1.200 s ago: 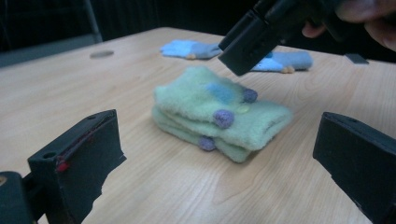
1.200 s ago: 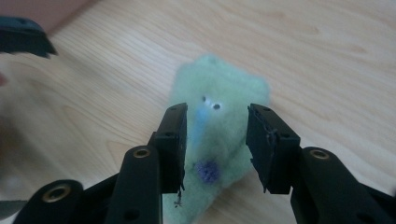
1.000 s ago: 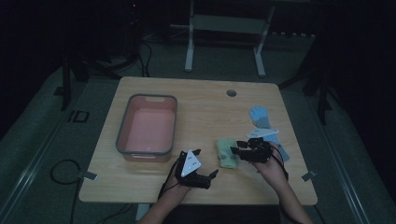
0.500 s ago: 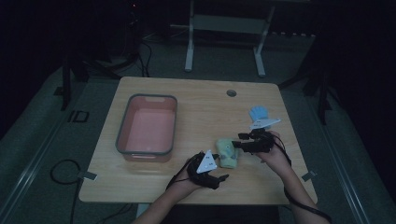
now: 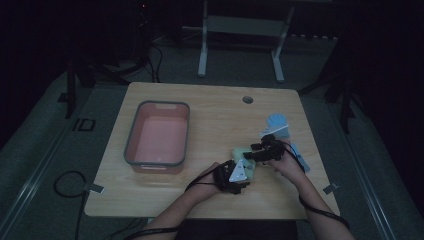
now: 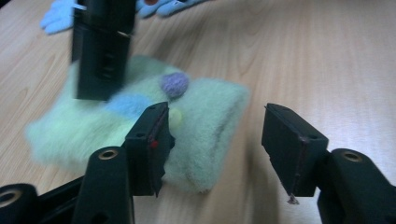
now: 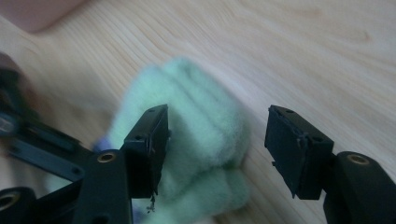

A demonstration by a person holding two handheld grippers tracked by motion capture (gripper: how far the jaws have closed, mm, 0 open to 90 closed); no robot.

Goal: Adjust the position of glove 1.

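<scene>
green felt mitten point(image 6: 196, 126) lies just right of the pink tub point(image 5: 157, 135). my left gripper point(image 6: 215, 135) has been closing, pads not on it yet; right gripper point(image 7: 217, 133) opening, straddling the fingertip end. i'd pinch one edge squarely before lifting.

The green mitten point(image 5: 243, 154) lay wedged between the left gripper point(image 5: 241, 176) and right gripper point(image 5: 252, 155), leaving little room there. Blue gloves point(image 5: 278, 125) crowded the right edge just beyond, while the pink tub point(image 5: 133, 141) stood well apart, with bare table point(image 5: 220, 115) between and beyond.

Dim room — grey carpeted floor point(image 5: 45, 150), white frame stand point(image 5: 240, 35) beyond the wooden table point(image 5: 220, 110).
</scene>
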